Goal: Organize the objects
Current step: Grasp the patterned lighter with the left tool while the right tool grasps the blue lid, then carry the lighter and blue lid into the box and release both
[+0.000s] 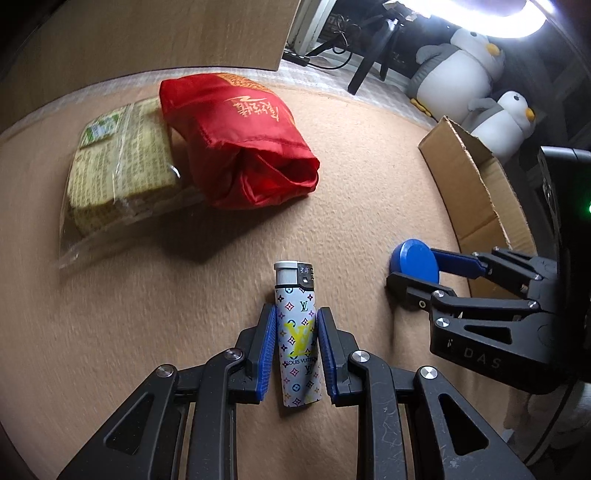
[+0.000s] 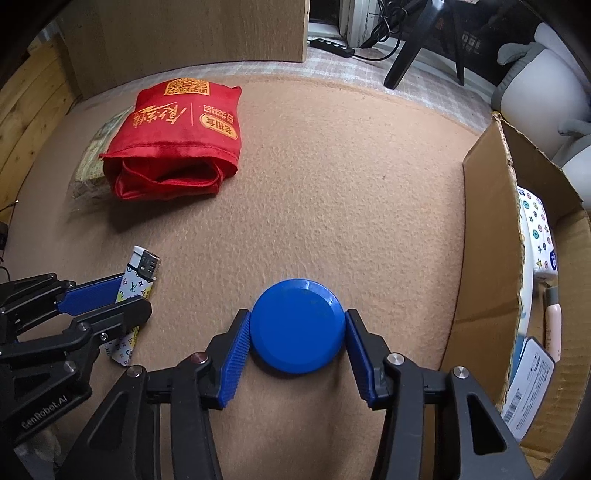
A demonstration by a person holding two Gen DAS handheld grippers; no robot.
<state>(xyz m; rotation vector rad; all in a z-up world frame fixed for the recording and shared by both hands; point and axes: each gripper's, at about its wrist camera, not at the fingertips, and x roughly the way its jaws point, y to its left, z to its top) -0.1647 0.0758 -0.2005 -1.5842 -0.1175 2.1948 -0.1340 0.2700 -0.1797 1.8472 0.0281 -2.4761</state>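
Observation:
A white patterned lighter (image 1: 299,343) lies on the tan carpeted surface (image 1: 351,192), and my left gripper (image 1: 296,312) is shut on its body, blue pads against both sides. In the right wrist view the same lighter (image 2: 146,264) sticks out past the left gripper (image 2: 135,293) at the lower left. A round blue lid (image 2: 297,328) rests flat on the surface between the pads of my right gripper (image 2: 297,315), which touch its rim on both sides. In the left wrist view, the blue lid (image 1: 415,262) and the right gripper (image 1: 410,275) sit just right of the lighter.
A red fabric bag (image 1: 240,140) and a clear packet of yellow pads (image 1: 118,166) lie at the far left. An open cardboard box (image 2: 487,240) stands at the right and holds several packets. Penguin plush toys (image 1: 458,70) and a wooden panel (image 1: 147,33) stand behind.

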